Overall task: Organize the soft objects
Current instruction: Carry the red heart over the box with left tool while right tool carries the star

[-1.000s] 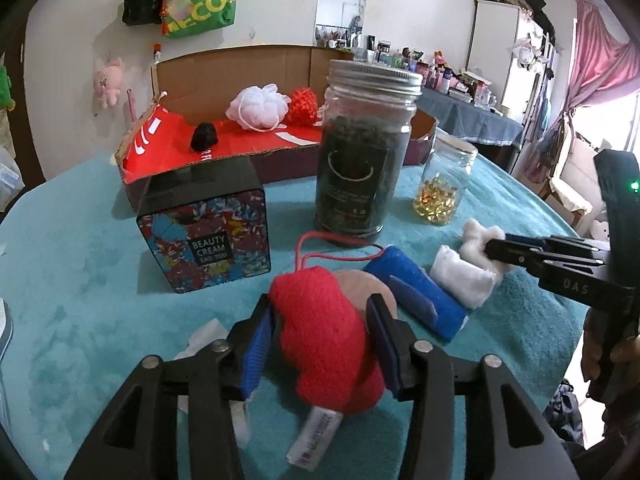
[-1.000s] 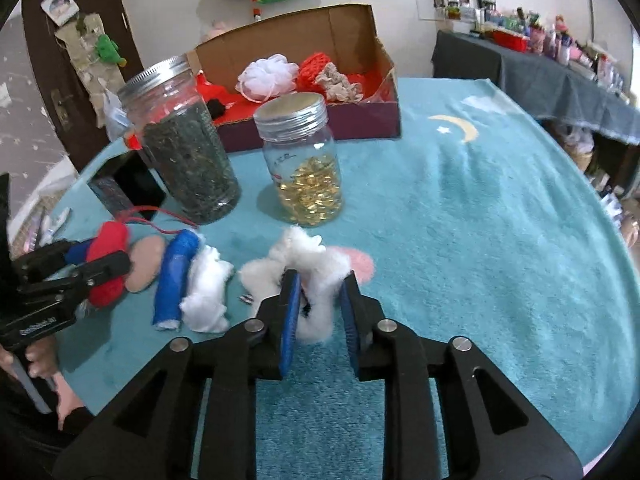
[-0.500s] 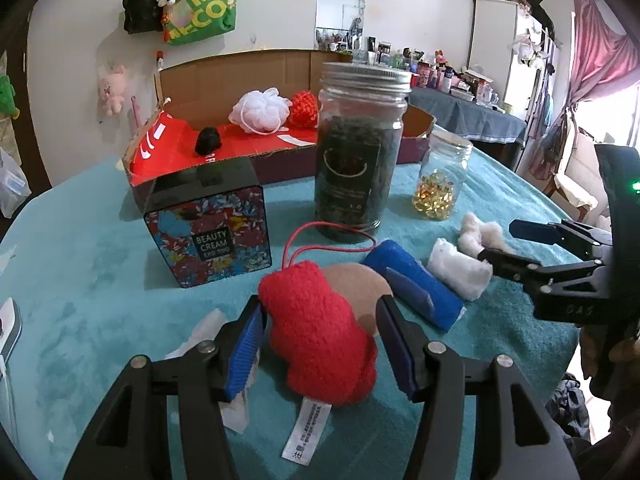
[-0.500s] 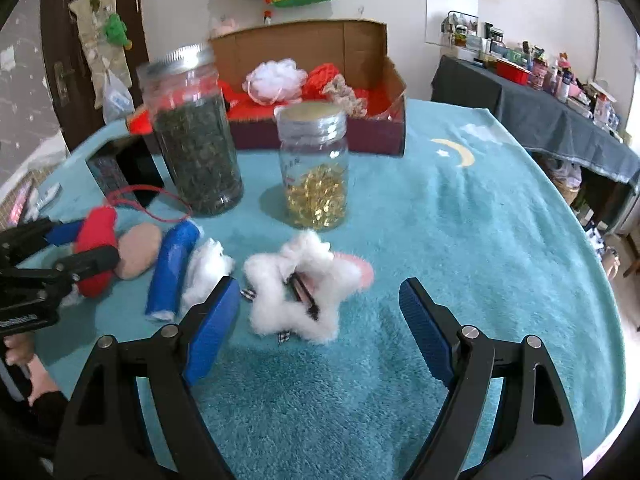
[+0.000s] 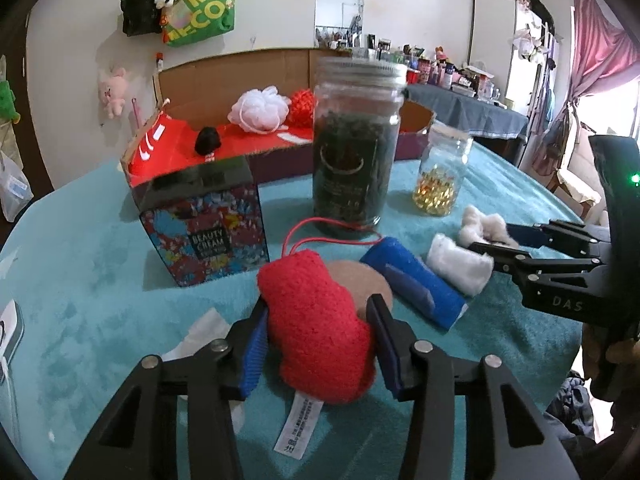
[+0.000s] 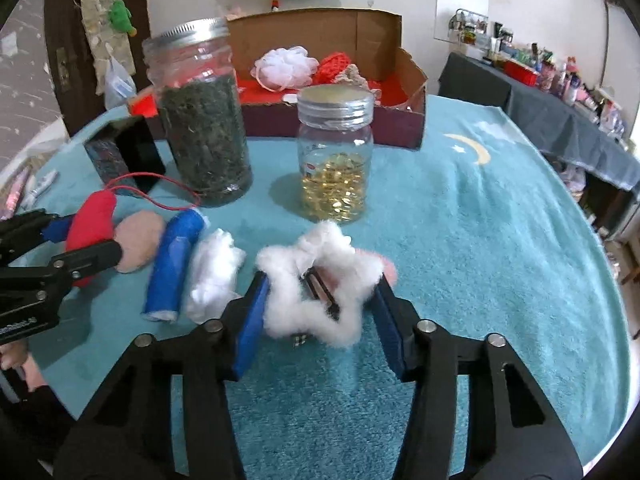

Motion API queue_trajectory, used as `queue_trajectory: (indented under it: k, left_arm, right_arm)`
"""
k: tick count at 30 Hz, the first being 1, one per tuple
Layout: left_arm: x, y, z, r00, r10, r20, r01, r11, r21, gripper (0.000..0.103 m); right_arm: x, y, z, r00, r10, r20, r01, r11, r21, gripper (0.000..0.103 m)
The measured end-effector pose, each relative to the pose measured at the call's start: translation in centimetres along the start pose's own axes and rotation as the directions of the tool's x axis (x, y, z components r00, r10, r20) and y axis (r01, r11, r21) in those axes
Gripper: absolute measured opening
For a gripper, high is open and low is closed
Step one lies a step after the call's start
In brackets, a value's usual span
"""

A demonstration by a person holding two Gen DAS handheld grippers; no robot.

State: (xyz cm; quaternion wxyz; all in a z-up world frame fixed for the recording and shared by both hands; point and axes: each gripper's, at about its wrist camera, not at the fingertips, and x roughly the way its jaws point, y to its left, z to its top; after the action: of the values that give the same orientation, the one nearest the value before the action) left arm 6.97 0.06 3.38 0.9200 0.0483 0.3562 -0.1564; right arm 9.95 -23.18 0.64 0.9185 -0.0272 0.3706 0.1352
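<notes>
Left of the herb jar [image 6: 202, 120], your left gripper [image 5: 318, 340] has just narrowed around the red plush [image 5: 316, 324], both pads touching its sides; it rests on the teal cloth [image 6: 480, 240]. Right of that jar, near the capsule jar [image 6: 335, 156], your right gripper [image 6: 318, 314] has just been narrowing and brackets the white star [image 6: 316, 280], pads at its tips. Only the left view shows the plush's label [image 5: 298, 426]; only the right view shows the star's dark clip [image 6: 320, 290].
</notes>
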Motion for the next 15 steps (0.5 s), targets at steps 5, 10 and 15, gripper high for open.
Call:
queue_trajectory:
  k: [5, 10, 15]
  left_arm:
    - [-0.8, -0.2, 1.1, 0.999, -0.023, 0.035, 0.023, 1.000, 0.015, 0.049]
    - [-0.6, -0.4, 1.7, 0.999, -0.039, 0.037, 0.038, 0.999, 0.016, 0.049]
    - [-0.5, -0.6, 1.7, 0.998, -0.046, 0.032, 0.045, 0.999, 0.013, 0.049]
  right_arm:
    - [-1.5, 0.2, 0.9, 0.999, 0.027, 0.045, -0.027, 1.000, -0.002, 0.047]
    - [-2.0, 1.2, 1.7, 0.997, 0.047, 0.063, -0.045, 0.998, -0.035, 0.047]
    - [-1.7, 1.5, 1.9, 0.997, 0.059, 0.055, -0.057, 0.998, -0.037, 0.047]
